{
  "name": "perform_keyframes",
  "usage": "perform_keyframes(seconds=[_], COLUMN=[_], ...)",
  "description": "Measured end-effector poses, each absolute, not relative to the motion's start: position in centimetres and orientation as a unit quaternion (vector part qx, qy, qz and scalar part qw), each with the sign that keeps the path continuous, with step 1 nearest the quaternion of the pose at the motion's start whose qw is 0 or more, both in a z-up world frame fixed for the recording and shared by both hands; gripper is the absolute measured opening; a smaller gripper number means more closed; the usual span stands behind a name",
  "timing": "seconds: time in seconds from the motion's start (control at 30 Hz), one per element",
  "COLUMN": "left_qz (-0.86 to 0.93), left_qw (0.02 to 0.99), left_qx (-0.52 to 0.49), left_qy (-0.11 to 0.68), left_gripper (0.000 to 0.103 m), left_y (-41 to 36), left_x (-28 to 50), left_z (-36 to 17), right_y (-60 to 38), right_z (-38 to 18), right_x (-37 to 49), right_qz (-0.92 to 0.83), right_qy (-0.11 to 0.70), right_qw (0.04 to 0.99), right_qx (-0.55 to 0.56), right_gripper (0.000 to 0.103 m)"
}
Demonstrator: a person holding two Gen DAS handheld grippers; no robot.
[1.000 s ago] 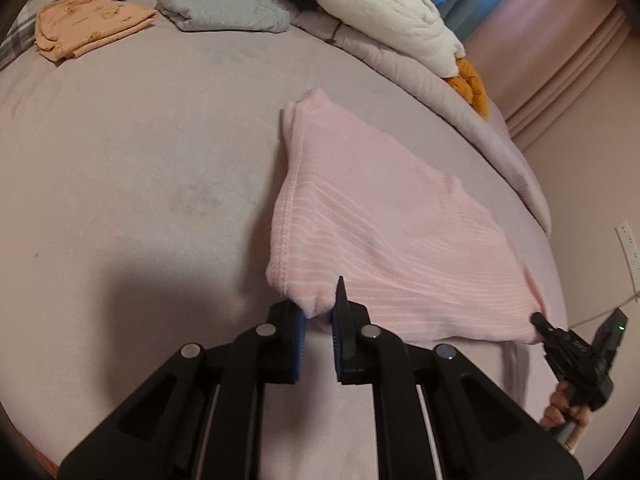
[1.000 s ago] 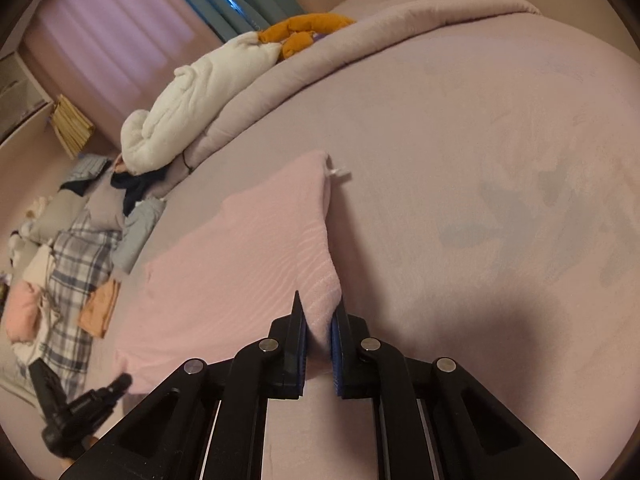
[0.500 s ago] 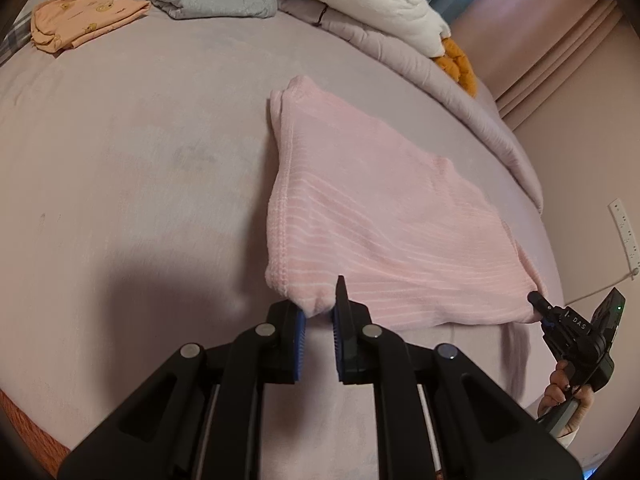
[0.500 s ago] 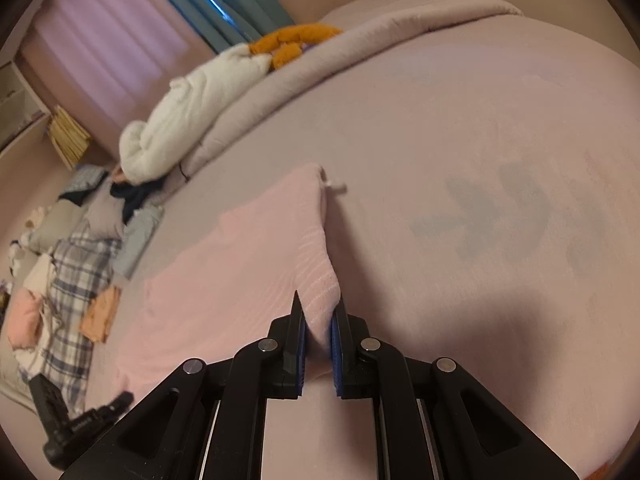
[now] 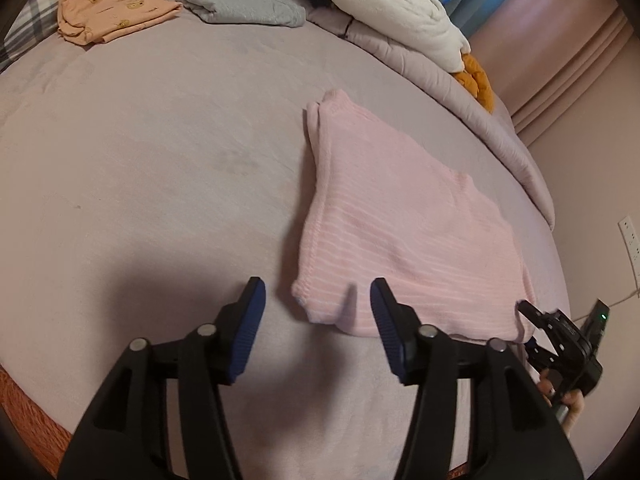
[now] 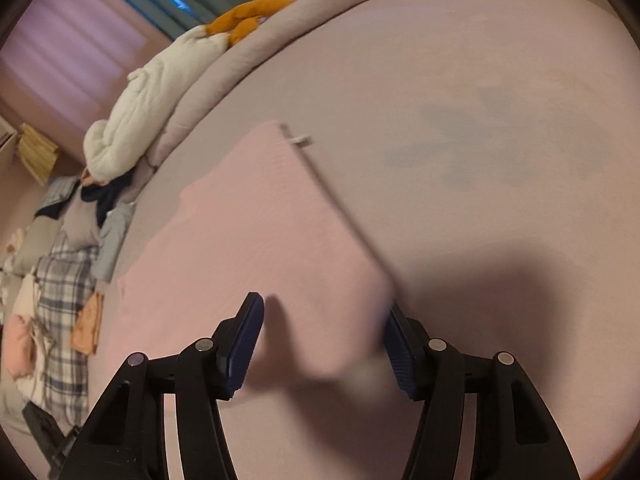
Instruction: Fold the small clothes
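Pink ribbed knit: the pink garment (image 5: 404, 236) lies flat and folded on the mauve bedspread (image 5: 160, 184), its stitched edge running from 12 o'clock down to 6 o'clock in the left wrist view.
Left gripper (image 5: 318, 304): jaws spread wide, holding nothing; the garment's near corner lies between the blue pads (image 5: 250, 322), untouched.
Right gripper (image 6: 326, 334): jaws also parted and empty; the opposite near corner (image 6: 340, 344) sits between them, blurred.
Handling: probably light, limp and stretchy; it should drape and sag once lifted, and the soft knit looks grippy rather than slippery.
Where to hold: the two near corners, at the thicker seamed hem, pinching all layers together.
Risk: catching only the top layer would open the fold.
Further off: an orange garment (image 5: 112, 16) and a grey garment (image 5: 244, 8) at 11 o'clock, well apart.
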State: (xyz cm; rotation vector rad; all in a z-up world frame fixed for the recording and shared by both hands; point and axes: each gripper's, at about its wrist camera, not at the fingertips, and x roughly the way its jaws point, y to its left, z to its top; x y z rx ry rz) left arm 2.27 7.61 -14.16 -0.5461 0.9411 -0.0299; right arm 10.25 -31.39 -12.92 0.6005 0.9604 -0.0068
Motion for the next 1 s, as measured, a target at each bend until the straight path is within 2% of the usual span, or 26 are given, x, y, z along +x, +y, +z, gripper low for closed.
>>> perform_keyframes(seconds=[0.03, 0.07, 0.1, 0.2, 0.3, 0.5, 0.6, 0.73, 0.9, 1.0], left_qz=[-0.014, -0.013, -0.013, -0.010, -0.001, 0.013, 0.019, 0.022, 0.024, 0.019], left_qw=[0.855, 0.855, 0.854, 0.854, 0.856, 0.858, 0.859, 0.859, 0.857, 0.858], left_qx=[-0.262, -0.265, -0.266, -0.269, -0.271, -0.283, -0.283, -0.279, -0.277, -0.279], left_qy=[0.447, 0.447, 0.447, 0.446, 0.440, 0.429, 0.426, 0.429, 0.433, 0.430], left_gripper=[0.055, 0.055, 0.056, 0.057, 0.058, 0.061, 0.062, 0.062, 0.062, 0.062], left_y=[7.8, 8.1, 8.3, 9.0, 10.0, 11.8, 12.4, 12.8, 13.0, 13.0], left_x=[2.1, 2.0, 1.9, 1.4, 1.0, 0.4, 0.0, -0.3, -0.2, -0.2], left_z=[-14.1, -14.1, -14.0, -13.8, -13.5, -13.0, -12.9, -13.0, -13.2, -13.1], right_y=[-31.1, -30.9, -30.7, -29.7, -26.6, -16.3, -10.3, -5.6, -3.5, -3.5], right_z=[-13.0, -12.9, -12.9, -11.2, -7.2, -1.7, -2.4, -6.1, -9.1, -8.2], right_x=[11.0, 11.5, 11.9, 12.2, 12.2, 12.3, 12.1, 11.4, 10.0, 10.3], right_qz=[-0.009, -0.009, -0.008, -0.013, 0.004, 0.135, 0.192, 0.227, 0.237, 0.234], right_qy=[0.454, 0.451, 0.451, 0.436, 0.391, 0.354, 0.377, 0.420, 0.449, 0.446], right_qw=[0.847, 0.851, 0.851, 0.869, 0.906, 0.925, 0.905, 0.874, 0.853, 0.856], right_qx=[0.277, 0.271, 0.267, 0.232, 0.161, 0.029, -0.041, -0.086, -0.120, -0.118], right_gripper=[0.043, 0.021, 0.017, 0.015, 0.014, 0.013, 0.013, 0.013, 0.014, 0.014])
